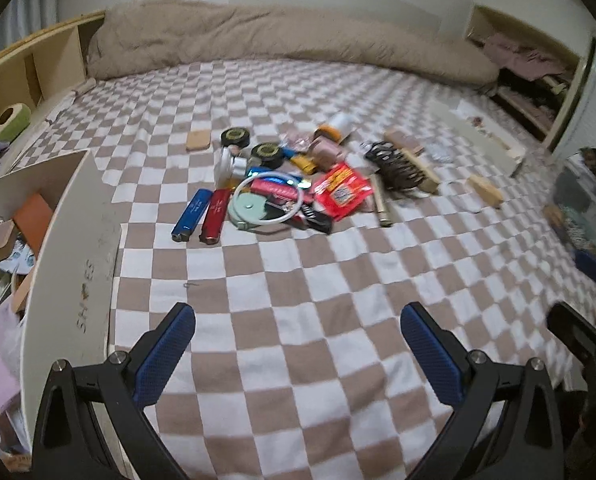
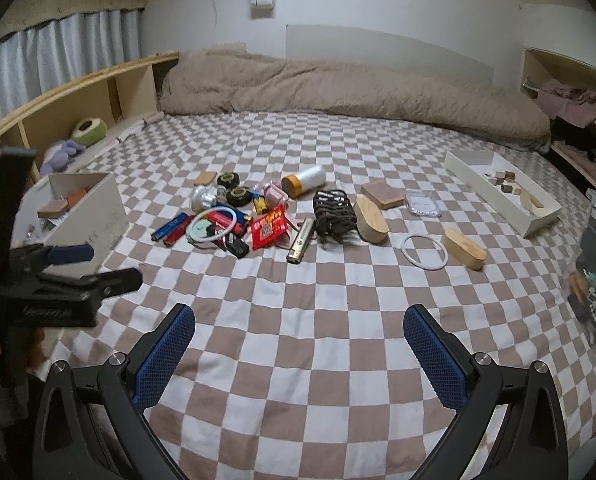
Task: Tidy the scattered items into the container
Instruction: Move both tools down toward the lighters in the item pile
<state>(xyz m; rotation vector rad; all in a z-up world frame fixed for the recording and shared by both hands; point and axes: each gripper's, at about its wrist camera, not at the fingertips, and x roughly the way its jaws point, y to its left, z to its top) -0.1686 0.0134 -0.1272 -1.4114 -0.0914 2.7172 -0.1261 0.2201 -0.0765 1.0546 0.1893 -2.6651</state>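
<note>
A pile of small items lies mid-bed: blue lighter (image 1: 191, 214), red lighter (image 1: 215, 216), white ring over a mint disc (image 1: 267, 202), red snack packet (image 1: 340, 191), two black tape rolls (image 1: 236, 138), a black hairbrush (image 1: 394, 164). The pile also shows in the right wrist view (image 2: 266, 224). A white box (image 1: 64, 248) with several things inside stands at the left, also in the right wrist view (image 2: 98, 208). My left gripper (image 1: 298, 354) is open and empty above the sheet, near the box. My right gripper (image 2: 298, 354) is open and empty, well short of the pile.
Checkered sheet (image 2: 298, 300) covers the bed. A beige duvet (image 2: 338, 88) lies along the far side. A shallow white tray (image 2: 502, 196) with small blocks, a white ring (image 2: 424, 251) and wooden blocks (image 2: 464, 248) lie right. The left gripper shows at the left (image 2: 70, 272).
</note>
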